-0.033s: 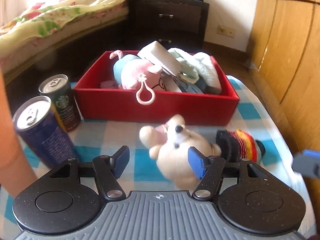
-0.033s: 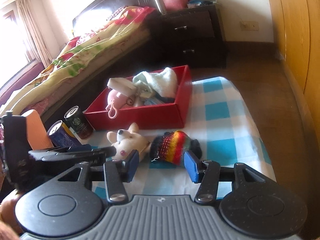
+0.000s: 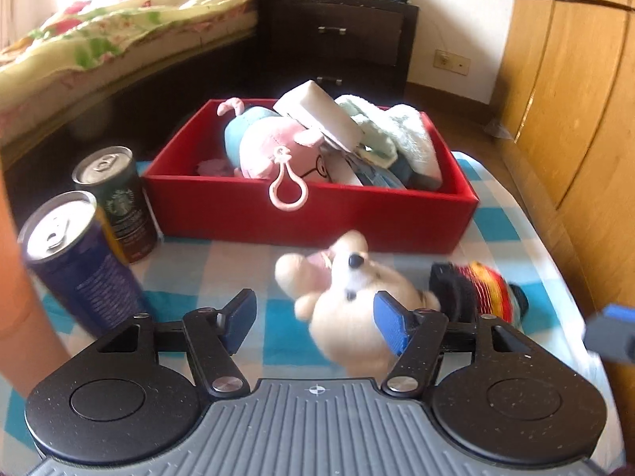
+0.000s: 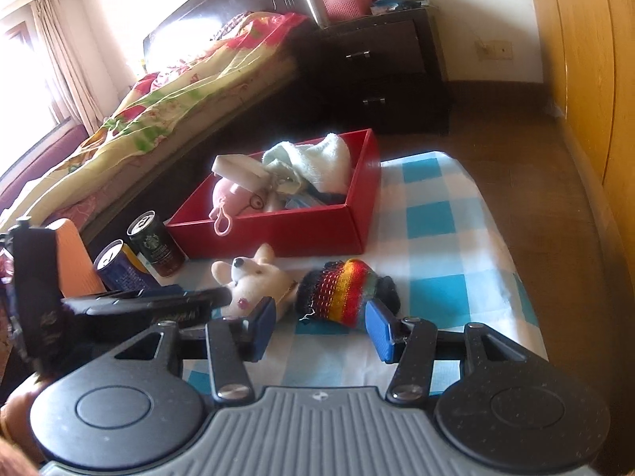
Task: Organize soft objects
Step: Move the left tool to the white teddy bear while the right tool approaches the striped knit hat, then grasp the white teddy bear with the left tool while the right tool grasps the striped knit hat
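Sunlit bedrm: bed (image 4: pixel 190 119) w/ floral cover, dark nightstand (image 4: pixel 381 63), wood wardrobe (image 3: pixel 567 91), curtained window (image 4: pixel 59 51).

Two drink cans stand at the left of the checked cloth: one tall dark-blue aluminium can (image 3: pixel 75 261) and one dark-green coffee can (image 3: pixel 119 202). One open red cardboard box (image 3: pixel 313 218) sits behind them. Inside it there are one pink plush toy with a pink plastic clip (image 3: pixel 278 150), one white rectangular foam block (image 3: pixel 317 115) and one pale mint towel (image 3: pixel 397 135). On the cloth lie one cream plush dog (image 3: pixel 349 309) and one striped rainbow knitted pouch (image 3: pixel 476 293).
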